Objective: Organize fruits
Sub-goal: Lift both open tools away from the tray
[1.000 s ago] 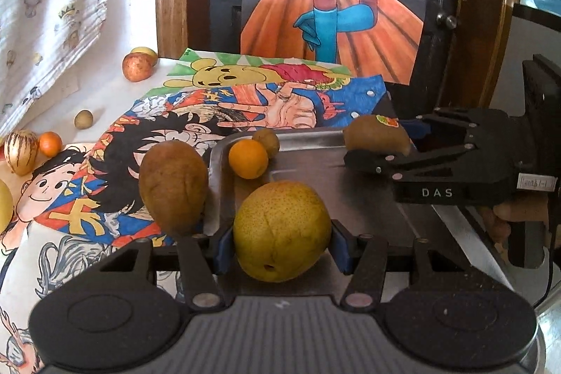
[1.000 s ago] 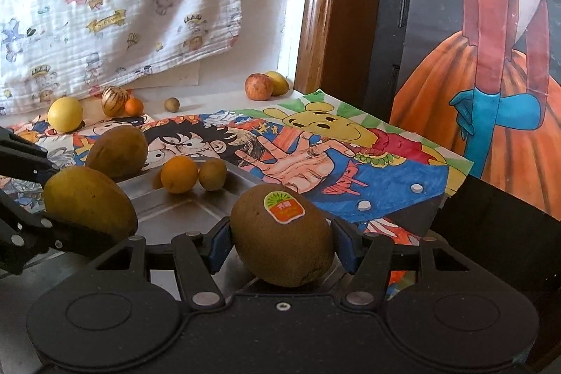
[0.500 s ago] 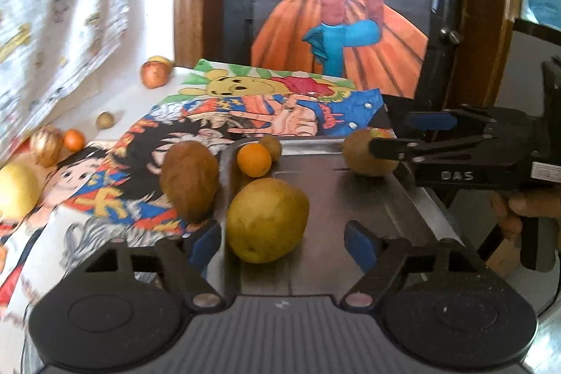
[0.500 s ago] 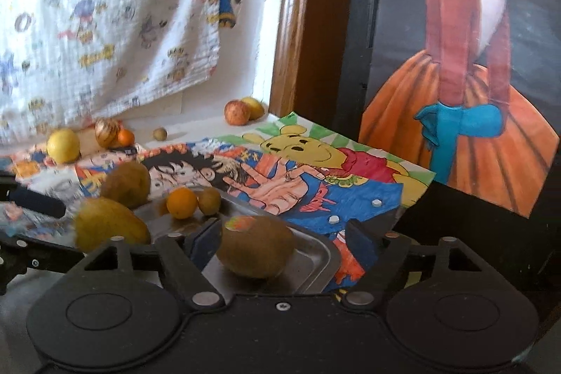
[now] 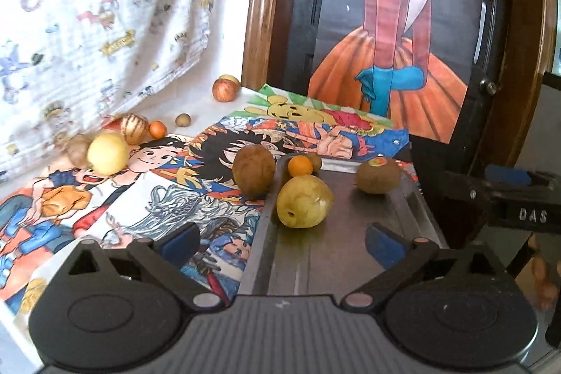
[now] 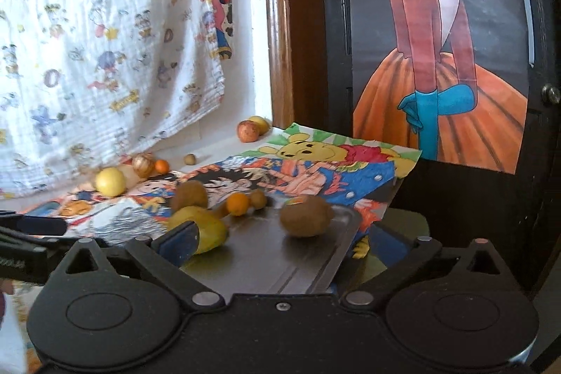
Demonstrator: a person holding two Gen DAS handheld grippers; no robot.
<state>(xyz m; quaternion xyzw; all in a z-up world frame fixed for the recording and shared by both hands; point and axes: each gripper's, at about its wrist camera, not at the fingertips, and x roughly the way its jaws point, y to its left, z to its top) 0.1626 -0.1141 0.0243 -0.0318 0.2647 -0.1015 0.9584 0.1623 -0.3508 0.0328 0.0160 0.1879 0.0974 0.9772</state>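
Note:
A metal tray (image 5: 350,255) lies on the cartoon-print cloth. On it are a yellow pear (image 5: 303,201), a brown kiwi with a sticker (image 5: 378,177), a small orange (image 5: 300,165) and a small brown fruit (image 5: 315,160). A large brown fruit (image 5: 254,171) stands just left of the tray. My left gripper (image 5: 282,242) is open and empty, drawn back from the pear. My right gripper (image 6: 291,244) is open and empty behind the kiwi (image 6: 305,215); it also shows at the right edge of the left wrist view (image 5: 508,198).
More fruit lies at the back left: a yellow round fruit (image 5: 107,153), a striped one (image 5: 133,128), a small orange one (image 5: 157,129), a small brown one (image 5: 183,119) and a red apple (image 5: 223,90). A printed sheet hangs behind; a dark door stands at the right.
Both grippers have opened, letting go of the pear and the kiwi onto the tray, and have pulled back and up away from them.

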